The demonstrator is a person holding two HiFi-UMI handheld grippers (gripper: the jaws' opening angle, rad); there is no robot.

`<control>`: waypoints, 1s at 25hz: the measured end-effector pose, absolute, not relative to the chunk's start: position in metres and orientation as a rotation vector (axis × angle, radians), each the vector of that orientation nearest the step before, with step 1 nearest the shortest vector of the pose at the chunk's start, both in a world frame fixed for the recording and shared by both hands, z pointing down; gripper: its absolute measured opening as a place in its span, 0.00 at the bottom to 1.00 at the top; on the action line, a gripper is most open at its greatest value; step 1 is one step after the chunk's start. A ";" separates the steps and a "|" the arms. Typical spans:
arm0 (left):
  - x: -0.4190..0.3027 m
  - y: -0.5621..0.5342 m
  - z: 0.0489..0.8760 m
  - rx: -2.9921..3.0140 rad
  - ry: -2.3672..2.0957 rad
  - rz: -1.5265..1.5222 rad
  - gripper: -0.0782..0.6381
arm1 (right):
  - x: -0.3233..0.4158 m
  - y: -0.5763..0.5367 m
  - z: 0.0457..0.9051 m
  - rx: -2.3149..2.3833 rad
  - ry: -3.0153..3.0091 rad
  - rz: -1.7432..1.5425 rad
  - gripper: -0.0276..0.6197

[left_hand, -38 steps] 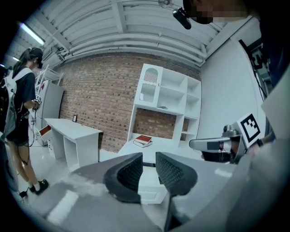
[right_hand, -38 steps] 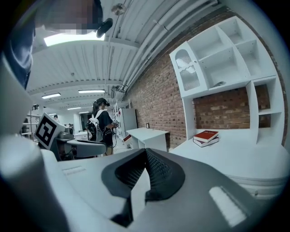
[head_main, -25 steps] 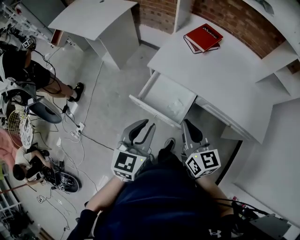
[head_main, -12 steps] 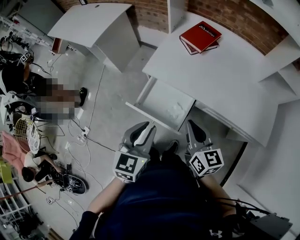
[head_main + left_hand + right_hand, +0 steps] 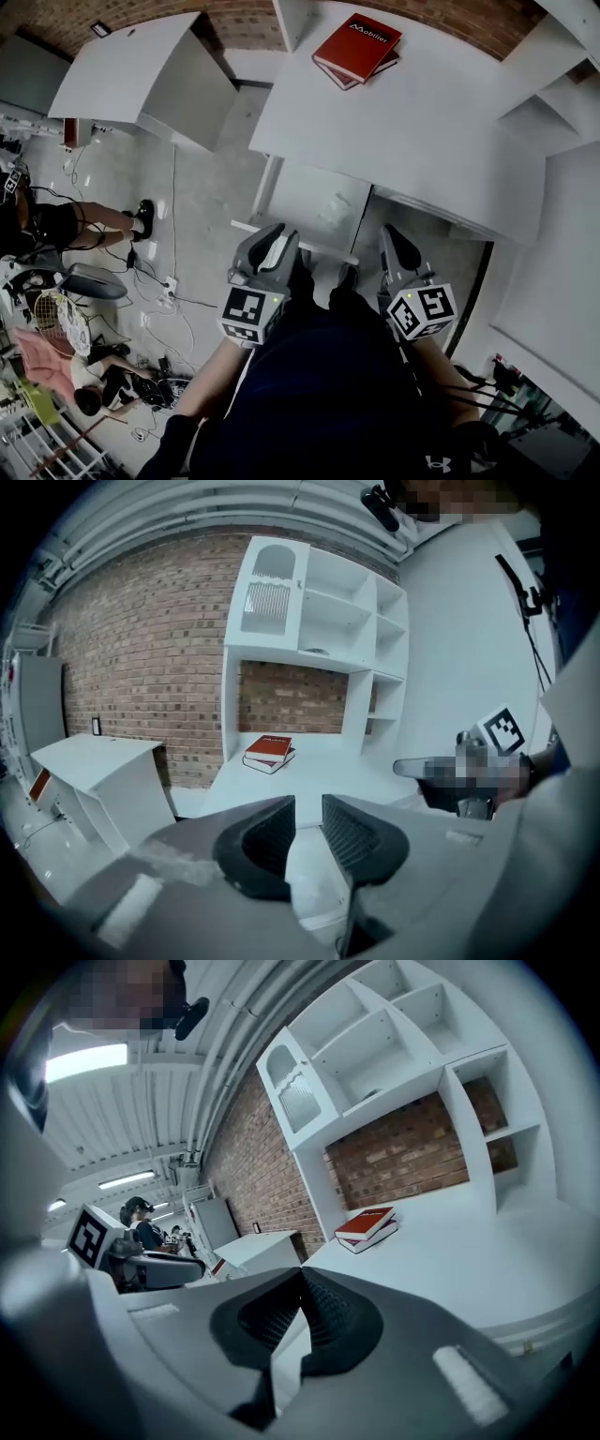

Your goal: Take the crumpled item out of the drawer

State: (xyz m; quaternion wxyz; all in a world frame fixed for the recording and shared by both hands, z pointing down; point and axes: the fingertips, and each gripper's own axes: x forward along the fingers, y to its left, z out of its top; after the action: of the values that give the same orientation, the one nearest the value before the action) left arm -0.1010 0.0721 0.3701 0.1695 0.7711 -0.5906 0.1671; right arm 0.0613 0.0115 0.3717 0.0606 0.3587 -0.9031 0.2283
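The drawer [image 5: 292,192] stands pulled out from under the near edge of the white worktop [image 5: 422,122]. The crumpled item [image 5: 332,209] lies inside it, toward the drawer's right side. It is pale against the white bottom, and from the head view it may be paper or thin plastic.

Both claws hover on the near side of the drawer, above the floor, and neither reaches into it. The left claw [image 5: 277,236] is over the drawer's near front edge. Its own view shows it released, the jaws a narrow gap apart with nothing between them [image 5: 307,808]. The right claw [image 5: 392,239] is to the right of the drawer, near the worktop's edge. It is clenched, the jaw tips meeting on nothing [image 5: 300,1277].

Two stacked books [image 5: 356,44], the top one red, lie at the far side of the worktop, well apart from the drawer. A second white table [image 5: 122,70] stands far left, and cables [image 5: 164,281] trail over the floor beside it.
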 end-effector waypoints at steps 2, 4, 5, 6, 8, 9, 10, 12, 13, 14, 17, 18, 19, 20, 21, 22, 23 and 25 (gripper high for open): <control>-0.111 0.060 0.378 2.218 -1.624 0.491 0.25 | 0.060 0.008 0.373 1.150 -2.692 0.700 0.05; -0.122 0.049 0.385 2.236 -1.567 0.501 0.25 | 0.055 0.006 0.374 1.202 -2.653 0.697 0.05; -0.126 0.043 0.389 2.245 -1.536 0.507 0.25 | 0.053 0.005 0.375 1.227 -2.635 0.695 0.05; -0.129 0.038 0.396 2.257 -1.498 0.519 0.25 | 0.050 0.004 0.376 1.253 -2.618 0.695 0.05; -0.133 0.032 0.413 2.295 -1.403 0.552 0.25 | 0.045 0.001 0.375 1.310 -2.588 0.694 0.05; -0.133 0.029 0.420 2.313 -1.356 0.567 0.25 | 0.042 0.001 0.375 1.338 -2.575 0.693 0.05; -0.134 0.026 0.426 2.331 -1.311 0.582 0.25 | 0.039 0.001 0.374 1.366 -2.560 0.693 0.05; -0.135 0.020 0.435 2.362 -1.228 0.609 0.25 | 0.034 0.001 0.374 1.421 -2.529 0.696 0.05; -0.135 0.017 0.440 2.376 -1.188 0.621 0.25 | 0.032 0.001 0.374 1.449 -2.512 0.699 0.05; -0.136 0.014 0.444 2.388 -1.149 0.635 0.25 | 0.030 0.002 0.374 1.476 -2.496 0.703 0.05; -0.137 0.008 0.461 2.415 -1.044 0.689 0.25 | 0.029 0.004 0.377 1.545 -2.456 0.719 0.05; -0.137 0.006 0.468 2.419 -1.013 0.712 0.25 | 0.030 0.005 0.379 1.563 -2.444 0.725 0.05; -0.136 0.005 0.476 2.420 -0.985 0.736 0.25 | 0.032 0.006 0.381 1.578 -2.431 0.732 0.05; -0.135 0.004 0.485 2.418 -0.959 0.761 0.25 | 0.035 0.007 0.384 1.591 -2.419 0.741 0.05; -0.133 0.003 0.493 2.413 -0.934 0.786 0.25 | 0.038 0.008 0.387 1.601 -2.407 0.751 0.05; -0.131 0.003 0.501 2.407 -0.909 0.811 0.25 | 0.042 0.009 0.392 1.610 -2.396 0.764 0.05; -0.127 0.003 0.510 2.403 -0.883 0.836 0.25 | 0.047 0.011 0.396 1.617 -2.386 0.778 0.05; -0.120 0.004 0.526 2.400 -0.824 0.894 0.25 | 0.055 0.012 0.406 1.630 -2.370 0.811 0.05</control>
State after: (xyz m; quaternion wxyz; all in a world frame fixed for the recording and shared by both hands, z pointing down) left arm -0.1198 0.0042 0.5258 0.2235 0.8695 -0.2985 0.3239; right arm 0.0550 0.0124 0.4058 0.0766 0.5437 -0.7908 0.2705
